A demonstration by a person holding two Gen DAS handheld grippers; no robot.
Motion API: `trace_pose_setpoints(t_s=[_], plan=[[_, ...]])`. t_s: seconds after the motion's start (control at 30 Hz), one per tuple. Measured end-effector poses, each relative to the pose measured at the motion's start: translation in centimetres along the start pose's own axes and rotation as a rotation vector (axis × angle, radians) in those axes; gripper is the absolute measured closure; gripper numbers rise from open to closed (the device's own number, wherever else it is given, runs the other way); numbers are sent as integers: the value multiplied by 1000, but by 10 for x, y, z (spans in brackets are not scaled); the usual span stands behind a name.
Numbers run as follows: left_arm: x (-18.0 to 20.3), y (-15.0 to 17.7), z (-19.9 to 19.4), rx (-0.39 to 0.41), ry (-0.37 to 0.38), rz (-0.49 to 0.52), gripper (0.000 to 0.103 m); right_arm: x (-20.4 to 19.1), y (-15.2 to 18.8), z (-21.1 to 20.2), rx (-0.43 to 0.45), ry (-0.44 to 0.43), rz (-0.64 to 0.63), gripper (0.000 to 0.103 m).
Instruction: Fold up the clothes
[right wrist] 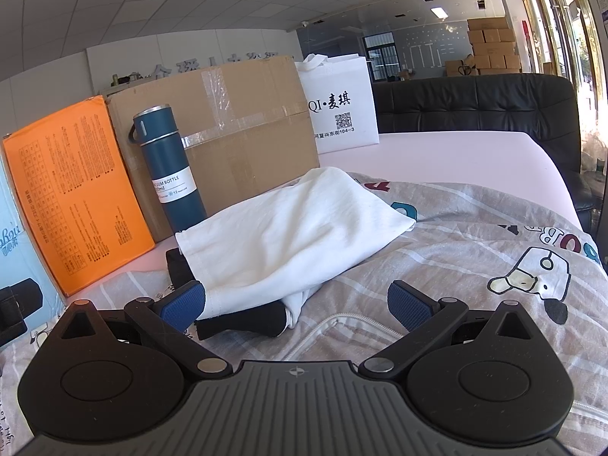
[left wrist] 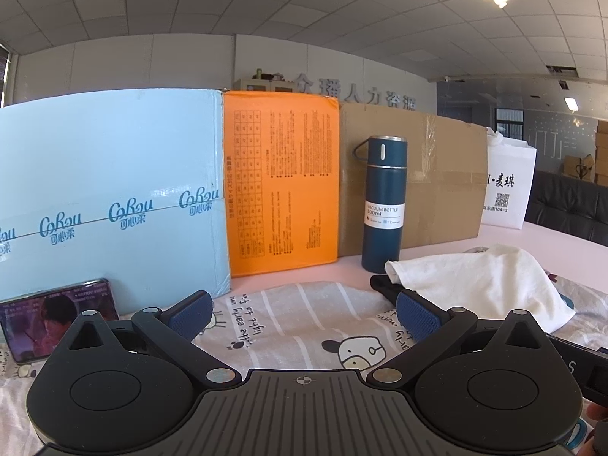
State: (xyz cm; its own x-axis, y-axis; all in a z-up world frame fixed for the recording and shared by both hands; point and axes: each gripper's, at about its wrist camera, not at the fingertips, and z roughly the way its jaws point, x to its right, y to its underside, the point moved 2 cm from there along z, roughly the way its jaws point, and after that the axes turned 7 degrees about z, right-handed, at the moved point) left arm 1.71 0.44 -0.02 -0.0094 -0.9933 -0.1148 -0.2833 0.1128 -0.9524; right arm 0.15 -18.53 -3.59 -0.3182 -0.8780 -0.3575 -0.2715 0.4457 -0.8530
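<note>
A crumpled white garment (right wrist: pixel 292 231) lies heaped on a printed sheet (right wrist: pixel 475 235), with a black garment (right wrist: pixel 243 323) poking out from under it. In the left wrist view the white garment (left wrist: pixel 478 285) sits to the right, a black edge (left wrist: pixel 383 285) beside it. My right gripper (right wrist: pixel 296 304) stands open just in front of the pile, its left pad (right wrist: pixel 182 304) close against the white cloth. My left gripper (left wrist: pixel 304 315) is open over the sheet (left wrist: pixel 304 311), with nothing between its fingers.
Along the back stand a light blue box (left wrist: pixel 110 193), an orange box (left wrist: pixel 281 182), a cardboard box (left wrist: pixel 418 182), a dark blue vacuum bottle (left wrist: pixel 383 201) and a white bag (right wrist: pixel 342 102). A phone (left wrist: pixel 57 315) leans at the left. A black sofa (right wrist: pixel 475 102) lies beyond the table.
</note>
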Motion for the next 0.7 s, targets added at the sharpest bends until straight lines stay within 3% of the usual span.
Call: trace_pose_setpoints(t_s=[0.33,0.5,0.7], plan=[[-9,-1,-13,8,-25,-37,0,-2,-10,-9,27,3,-3,0],[-21,-8,-17,13,-40,-81,0,-15,-22,-21,11,-53,-39,0],[-35,-20,-30,45,-97,-104,0,-41,-49,-39,58,-103,-97,0]])
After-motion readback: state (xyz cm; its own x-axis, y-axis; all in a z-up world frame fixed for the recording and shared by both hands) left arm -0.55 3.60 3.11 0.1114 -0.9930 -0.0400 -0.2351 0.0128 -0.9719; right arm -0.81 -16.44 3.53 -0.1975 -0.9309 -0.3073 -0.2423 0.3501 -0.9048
